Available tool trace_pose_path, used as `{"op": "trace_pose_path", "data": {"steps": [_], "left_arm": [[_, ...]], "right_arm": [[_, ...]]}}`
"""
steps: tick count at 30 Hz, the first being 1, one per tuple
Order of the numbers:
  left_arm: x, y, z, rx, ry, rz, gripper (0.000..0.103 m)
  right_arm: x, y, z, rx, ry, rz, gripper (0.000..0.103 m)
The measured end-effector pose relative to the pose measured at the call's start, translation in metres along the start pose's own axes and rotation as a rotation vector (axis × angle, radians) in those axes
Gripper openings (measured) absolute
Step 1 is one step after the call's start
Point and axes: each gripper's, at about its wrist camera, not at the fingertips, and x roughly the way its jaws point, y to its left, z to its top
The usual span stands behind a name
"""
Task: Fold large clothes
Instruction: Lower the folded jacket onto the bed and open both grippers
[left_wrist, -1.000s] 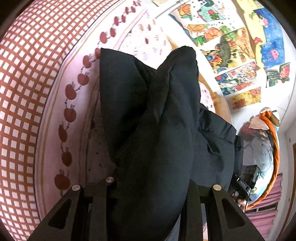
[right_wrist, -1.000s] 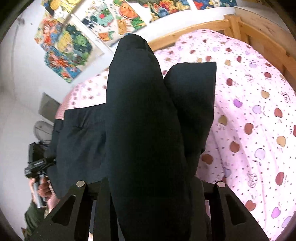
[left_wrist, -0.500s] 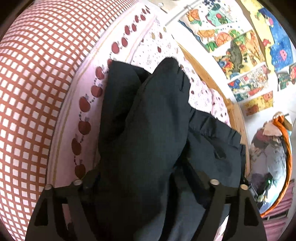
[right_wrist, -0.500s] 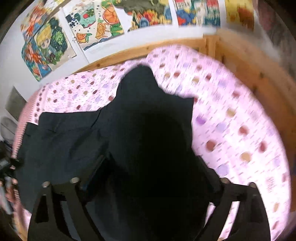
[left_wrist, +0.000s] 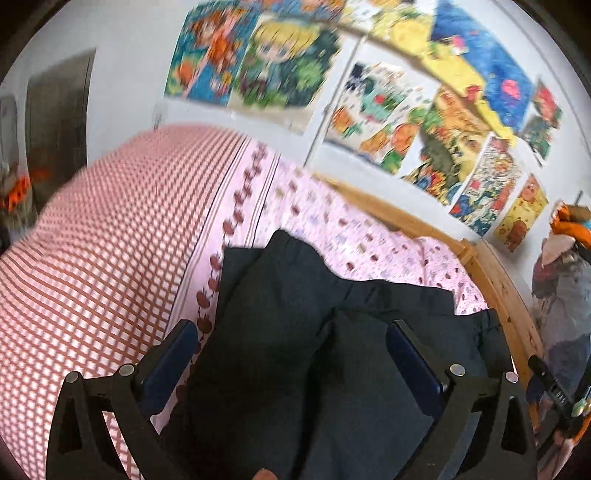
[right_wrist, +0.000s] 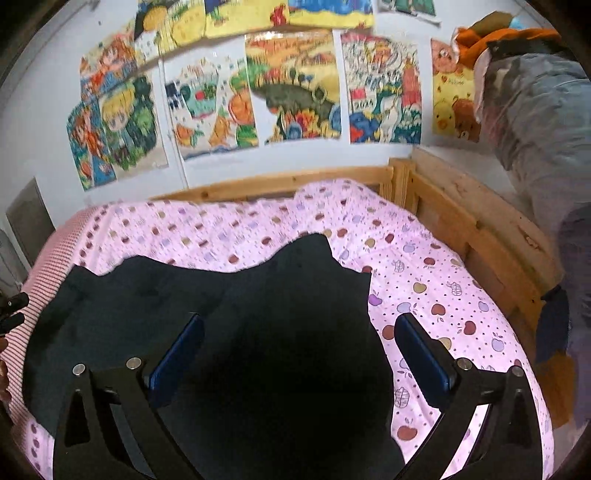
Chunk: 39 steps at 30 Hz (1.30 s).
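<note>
- The dark trousers (right_wrist: 229, 332) are lying folded over on the pink apple-print bedcover (right_wrist: 436, 295), with one doubled layer resting on top of the rest
- The left gripper (left_wrist: 291, 365) is standing with its jaws wide apart after just opening; the cloth is lying below and between the blue pads (left_wrist: 413, 365) but nothing is pinching it
- The right gripper (right_wrist: 299, 354) is showing the same: jaws just opened and spread wide, the dark cloth under them, not clamped
- The cloth is looking soft and limp, light enough to lift but likely to sag and slide out of shape, so I'd judge it is best taken at a hem or corner of the top layer with both tongs pulling evenly
- The checked red part of the cover (left_wrist: 110, 258) is lying to the left of the trousers in the left view, giving open room that way
- The wooden bed frame (right_wrist: 476, 236) is running along the far and right edges, close to the wall of drawings (right_wrist: 291, 85), so that side is looking tight for swinging cloth
</note>
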Motion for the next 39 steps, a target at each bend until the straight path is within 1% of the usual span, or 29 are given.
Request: {"op": "trace_pose_path", "data": {"steps": [2, 6, 8, 14, 19, 23, 27, 35, 39], "left_arm": [[-0.014, -0.010, -0.002, 0.022, -0.034, 0.013, 0.103], [-0.052, -0.023, -0.014, 0.036, -0.141, 0.020, 0.103], [-0.068, -0.027, -0.021, 0.048, -0.177, 0.020, 0.103], [-0.103, -0.037, -0.043, 0.080, -0.241, 0.027, 0.103], [-0.127, -0.039, -0.063, 0.105, -0.268, 0.026, 0.103], [-0.150, -0.043, -0.081, 0.133, -0.313, 0.033, 0.103], [-0.168, -0.049, -0.095, 0.169, -0.342, 0.042, 0.103], [-0.184, -0.054, -0.119, 0.234, -0.339, 0.052, 0.103], [-0.187, -0.052, -0.129, 0.250, -0.353, 0.050, 0.103]], "right_arm": [[-0.014, 0.002, -0.005, 0.007, -0.034, 0.009, 0.101], [-0.044, 0.005, -0.014, 0.025, -0.093, 0.059, 0.101], [-0.057, 0.007, -0.019, 0.029, -0.115, 0.080, 0.101], [-0.095, 0.016, -0.039, 0.010, -0.189, 0.119, 0.101], [-0.123, 0.023, -0.054, -0.021, -0.233, 0.145, 0.101], [-0.143, 0.027, -0.063, -0.034, -0.270, 0.167, 0.101], [-0.159, 0.035, -0.073, -0.065, -0.299, 0.168, 0.101], [-0.176, 0.047, -0.095, -0.087, -0.302, 0.165, 0.101], [-0.182, 0.054, -0.106, -0.108, -0.308, 0.182, 0.101]]}}
